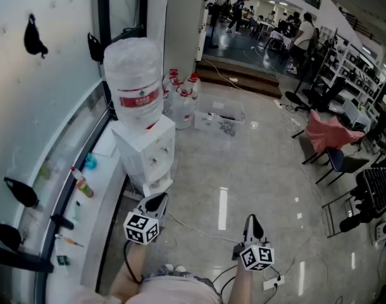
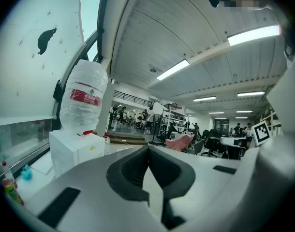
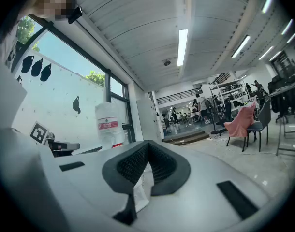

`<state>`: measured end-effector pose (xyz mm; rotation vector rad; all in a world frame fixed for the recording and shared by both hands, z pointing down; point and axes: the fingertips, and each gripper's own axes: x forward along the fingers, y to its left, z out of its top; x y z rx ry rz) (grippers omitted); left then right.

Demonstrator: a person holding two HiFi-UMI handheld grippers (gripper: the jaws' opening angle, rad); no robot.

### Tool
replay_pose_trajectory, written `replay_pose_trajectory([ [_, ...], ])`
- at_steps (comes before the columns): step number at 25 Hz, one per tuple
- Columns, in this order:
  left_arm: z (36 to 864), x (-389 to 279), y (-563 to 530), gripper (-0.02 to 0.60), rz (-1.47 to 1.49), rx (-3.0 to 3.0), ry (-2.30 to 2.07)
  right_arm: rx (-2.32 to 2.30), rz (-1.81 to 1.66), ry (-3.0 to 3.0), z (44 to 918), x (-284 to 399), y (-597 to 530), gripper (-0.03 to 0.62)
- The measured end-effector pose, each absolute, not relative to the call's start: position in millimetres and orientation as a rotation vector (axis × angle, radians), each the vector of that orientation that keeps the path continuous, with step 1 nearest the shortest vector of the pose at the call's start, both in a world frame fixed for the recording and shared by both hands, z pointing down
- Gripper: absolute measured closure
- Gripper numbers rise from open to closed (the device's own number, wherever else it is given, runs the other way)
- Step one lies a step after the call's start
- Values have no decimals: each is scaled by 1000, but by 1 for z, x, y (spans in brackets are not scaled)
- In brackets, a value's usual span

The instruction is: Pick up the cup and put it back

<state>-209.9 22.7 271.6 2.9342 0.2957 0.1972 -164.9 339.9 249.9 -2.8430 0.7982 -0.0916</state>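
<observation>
Water dispenser (image 1: 145, 147) ahead beside window counter (image 1: 105, 163), left gripper (image 1: 156, 202) and right gripper (image 1: 252, 223) closed, empty

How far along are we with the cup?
Nothing looks done yet: no cup shows in any view. In hand: nothing; the left claw and right claw are both shut and empty, near the water dispenser. Finding, lifting and returning the cup all remain.

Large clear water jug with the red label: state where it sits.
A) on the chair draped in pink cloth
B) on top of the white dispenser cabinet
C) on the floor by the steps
B: the head view shows the large clear water jug standing on the white dispenser cabinet by the window.
</observation>
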Motion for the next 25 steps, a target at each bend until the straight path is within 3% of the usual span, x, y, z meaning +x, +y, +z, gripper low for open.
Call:
replay_pose_trajectory([
  [25, 278, -207, 16, 555, 205, 2901, 295, -2805, -95, 808, 252, -162, 329, 577],
])
